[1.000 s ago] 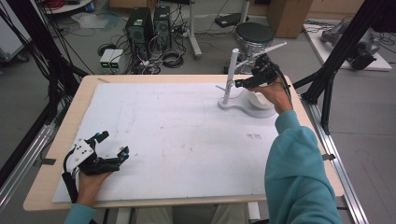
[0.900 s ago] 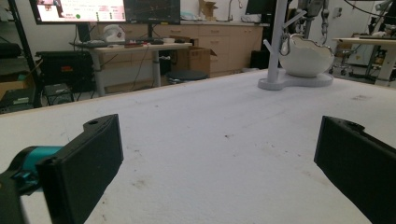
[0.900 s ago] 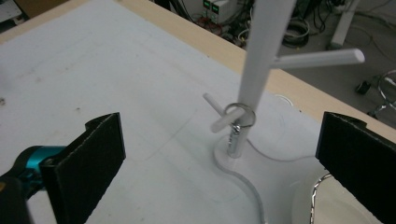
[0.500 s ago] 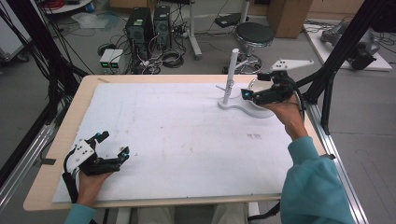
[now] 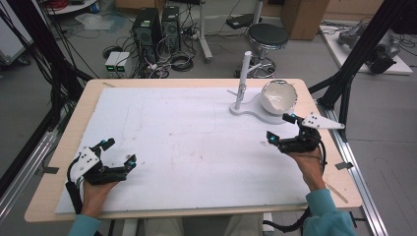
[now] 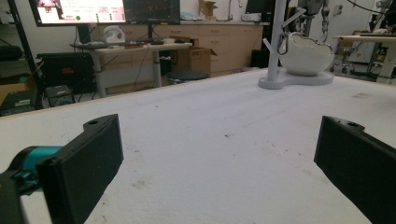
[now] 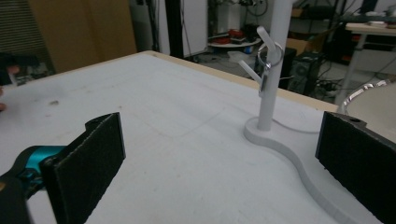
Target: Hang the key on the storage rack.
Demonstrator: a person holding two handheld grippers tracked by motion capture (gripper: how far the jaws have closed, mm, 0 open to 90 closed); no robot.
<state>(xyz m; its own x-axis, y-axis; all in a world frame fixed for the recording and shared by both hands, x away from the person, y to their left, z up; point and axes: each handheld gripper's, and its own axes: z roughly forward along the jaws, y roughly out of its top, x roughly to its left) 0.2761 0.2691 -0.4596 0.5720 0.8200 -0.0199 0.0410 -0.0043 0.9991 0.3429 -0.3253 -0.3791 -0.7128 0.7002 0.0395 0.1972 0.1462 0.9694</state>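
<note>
Both grippers empty, fingers spread.
I've pulled right gripper point(image 5: 281, 129) off the bowl point(image 5: 278, 97); it sits on its stand point(image 5: 244, 109), far-right tabletop corner.

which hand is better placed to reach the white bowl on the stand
Right. The right tongs sit open just in front of the white bowl on its white stand; the left tongs rest at the table's opposite near corner.

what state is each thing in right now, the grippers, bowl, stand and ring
left gripper: open, empty, low over the near left of the table
right gripper: open, empty, just short of the stand's base
bowl: tilted on the stand's base, opening facing the near side
stand: upright at the far right
ring: hanging on a peg of the stand
</note>
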